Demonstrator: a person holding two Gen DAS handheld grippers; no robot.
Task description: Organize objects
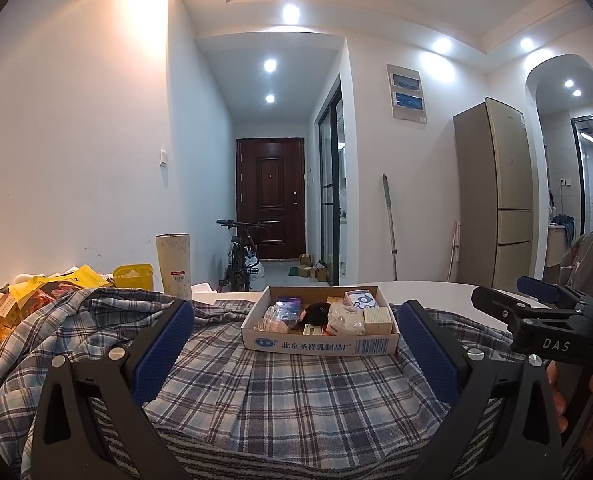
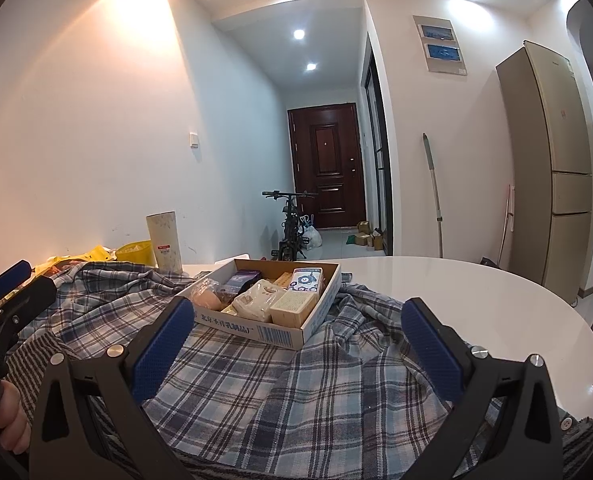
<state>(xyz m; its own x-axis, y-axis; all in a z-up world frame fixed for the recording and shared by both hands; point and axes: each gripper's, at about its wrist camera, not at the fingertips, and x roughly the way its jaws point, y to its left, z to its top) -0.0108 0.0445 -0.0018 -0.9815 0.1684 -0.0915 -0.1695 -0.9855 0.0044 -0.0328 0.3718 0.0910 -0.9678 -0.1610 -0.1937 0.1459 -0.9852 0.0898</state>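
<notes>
Well, cardboard tray [image 1: 320, 345] lies crosswise (long axis) before spread left tongs [image 1: 294, 344].
</notes>
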